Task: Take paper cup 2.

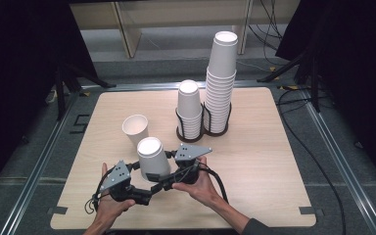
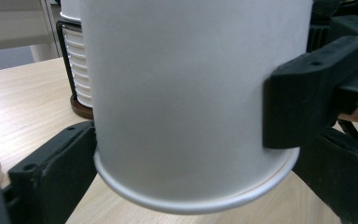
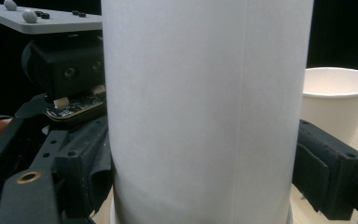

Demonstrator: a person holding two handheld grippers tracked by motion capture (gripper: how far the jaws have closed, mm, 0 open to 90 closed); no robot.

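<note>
An upside-down white paper cup stands near the table's front edge, between both grippers. My left gripper comes at it from the front left. In the left gripper view its jaws flank the cup's rolled rim low down, standing wide with no clear squeeze. My right gripper reaches in from the right. One of its pads lies flat against the cup's wall, and in the right gripper view the cup sits tight between both jaws. A hand holds each gripper.
An upright open cup stands just behind and left of the held one. Farther back, two stacks of inverted cups sit in black wire holders: a short stack and a tall stack. The wooden tabletop has free room at right.
</note>
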